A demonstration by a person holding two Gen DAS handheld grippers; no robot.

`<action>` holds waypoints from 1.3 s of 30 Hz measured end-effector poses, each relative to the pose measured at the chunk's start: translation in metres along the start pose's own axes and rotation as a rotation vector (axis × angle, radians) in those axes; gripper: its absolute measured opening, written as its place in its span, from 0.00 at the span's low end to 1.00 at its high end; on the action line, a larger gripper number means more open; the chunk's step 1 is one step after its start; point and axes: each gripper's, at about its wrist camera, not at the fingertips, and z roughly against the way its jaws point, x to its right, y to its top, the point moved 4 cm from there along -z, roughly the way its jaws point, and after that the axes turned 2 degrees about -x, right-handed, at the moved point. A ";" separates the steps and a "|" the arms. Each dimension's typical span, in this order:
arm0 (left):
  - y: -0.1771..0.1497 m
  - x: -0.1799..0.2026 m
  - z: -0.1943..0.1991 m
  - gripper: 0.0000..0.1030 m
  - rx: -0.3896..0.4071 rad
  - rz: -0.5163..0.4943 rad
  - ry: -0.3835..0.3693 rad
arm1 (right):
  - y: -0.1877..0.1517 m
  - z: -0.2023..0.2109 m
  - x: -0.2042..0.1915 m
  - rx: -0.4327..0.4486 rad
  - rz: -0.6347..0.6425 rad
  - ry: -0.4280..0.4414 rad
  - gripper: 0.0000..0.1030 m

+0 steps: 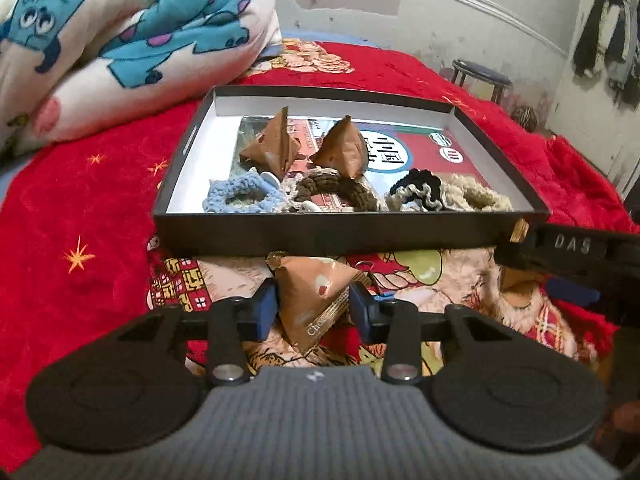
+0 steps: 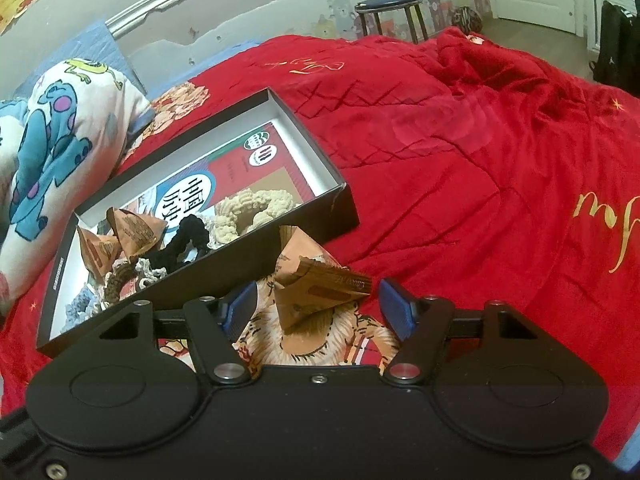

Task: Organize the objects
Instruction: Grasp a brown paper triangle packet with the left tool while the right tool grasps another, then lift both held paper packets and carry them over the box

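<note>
A black shallow box lies on the red bedspread. It holds two brown pyramid packets, a blue crocheted scrunchie, a brown one and black and cream ones. My left gripper is closed on a third brown pyramid packet just before the box's near wall. In the right wrist view the box lies to the left. My right gripper is open around another brown pyramid packet lying on the bedspread, pads apart from it.
A folded white blanket with blue cartoon monsters lies left of the box. The red bedspread stretches right. A dark stool stands by the far wall. The right gripper's body shows at the right of the left wrist view.
</note>
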 end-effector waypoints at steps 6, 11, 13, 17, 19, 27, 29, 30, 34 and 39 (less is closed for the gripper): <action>0.000 0.005 0.002 0.27 0.047 -0.049 0.016 | 0.000 -0.001 0.000 0.001 0.002 0.002 0.65; 0.000 0.005 0.007 0.26 0.056 -0.034 -0.002 | 0.001 0.000 0.000 0.005 -0.004 0.000 0.51; 0.002 0.004 0.011 0.26 0.070 -0.021 -0.006 | 0.002 0.001 0.003 0.012 -0.025 0.007 0.47; 0.006 0.001 0.020 0.26 0.089 0.004 -0.022 | 0.005 0.005 0.011 0.037 -0.083 0.039 0.45; 0.007 0.000 0.023 0.26 0.096 0.013 -0.025 | 0.006 0.008 0.013 0.055 -0.102 0.052 0.45; 0.010 -0.001 0.038 0.26 0.138 0.031 -0.031 | 0.008 0.027 0.009 0.116 -0.122 0.130 0.45; 0.011 -0.002 0.043 0.26 0.151 0.037 -0.032 | 0.009 0.032 0.009 0.126 -0.129 0.167 0.45; 0.011 -0.002 0.045 0.26 0.158 0.038 -0.030 | 0.009 0.034 0.008 0.126 -0.132 0.187 0.45; 0.013 -0.007 0.054 0.26 0.183 0.061 -0.032 | 0.012 0.044 0.005 0.144 -0.151 0.261 0.45; 0.019 -0.015 0.060 0.26 0.210 0.094 -0.034 | 0.026 0.060 -0.003 0.158 -0.149 0.352 0.45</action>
